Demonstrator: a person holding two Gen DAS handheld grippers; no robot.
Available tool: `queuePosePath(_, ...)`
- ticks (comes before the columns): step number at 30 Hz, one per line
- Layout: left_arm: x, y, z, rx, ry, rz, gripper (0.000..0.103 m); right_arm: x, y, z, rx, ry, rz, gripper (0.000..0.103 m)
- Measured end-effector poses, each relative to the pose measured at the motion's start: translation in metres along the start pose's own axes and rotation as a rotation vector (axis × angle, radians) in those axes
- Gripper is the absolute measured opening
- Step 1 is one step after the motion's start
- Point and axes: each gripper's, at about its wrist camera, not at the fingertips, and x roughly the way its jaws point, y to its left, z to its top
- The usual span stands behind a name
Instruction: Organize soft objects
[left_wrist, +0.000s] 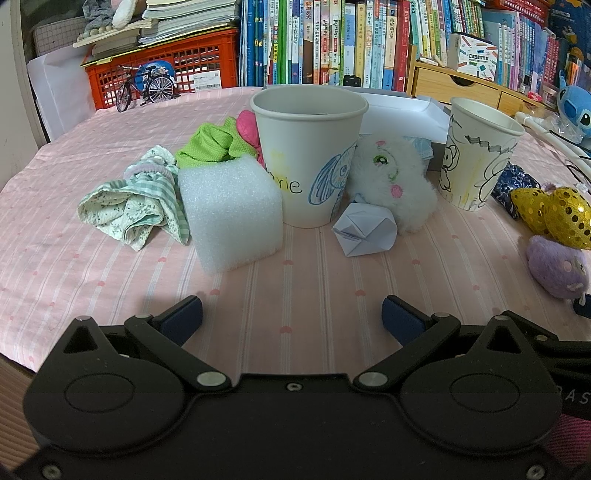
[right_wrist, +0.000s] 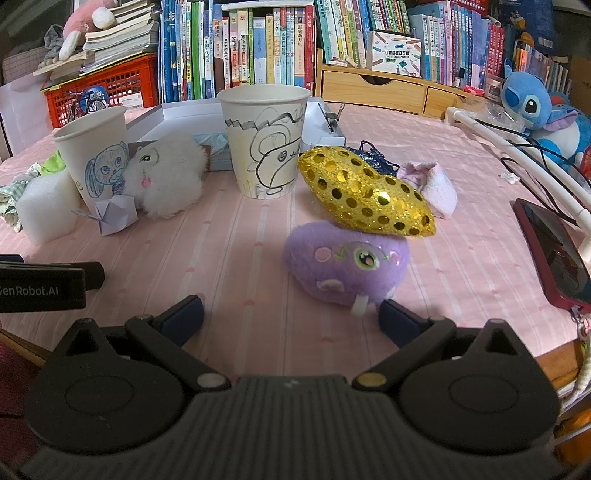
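Left gripper (left_wrist: 291, 314) and right gripper (right_wrist: 291, 312) both spread, empty; purple plush (right_wrist: 345, 267) just ahead of the right.

bare cloth (left_wrist: 295, 291) ahead, foam block (left_wrist: 231, 214), cup (left_wrist: 308, 158) seemingly blocking

You've got a white foam block (left_wrist: 231, 212) standing beside the blue-drawing cup (left_wrist: 308, 158), with a crumpled green-checked cloth (left_wrist: 135, 205) touching its other side and a lime mesh rag (left_wrist: 207, 146) plus something pink (left_wrist: 249, 129) bunched behind. A fluffy white plush (left_wrist: 391, 181) sits wedged between the two cups, a folded paper piece (left_wrist: 364, 229) right against it. By the black-line cup (right_wrist: 264, 142), your gold sequin cushion (right_wrist: 365, 192) leans on the purple plush (right_wrist: 347, 266); a pale pink sock (right_wrist: 434, 184) lies behind.
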Motion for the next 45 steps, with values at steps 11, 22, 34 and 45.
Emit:
queuePosePath(11,-0.004,0.011,-0.006,0.025,-0.05,-0.026,0.103,-0.005,0.001,-0.008,-0.011,-0.051,0.009,0.103)
queuePosePath(22,-0.006,0.012,-0.01,0.036,-0.091,-0.044,0.103,-0.006,-0.002,-0.011,-0.006,-0.084,0.018,0.103)
queuePosePath(34,-0.025,0.026,0.009,-0.02,-0.248,0.01,0.094,-0.018,-0.016,-0.001,0.007,-0.202,-0.083,0.103)
queuePosePath(45,0.008,0.031,0.025,-0.08,-0.219,0.076,0.08,-0.008,-0.02,0.007,0.003,-0.19,-0.107,0.094)
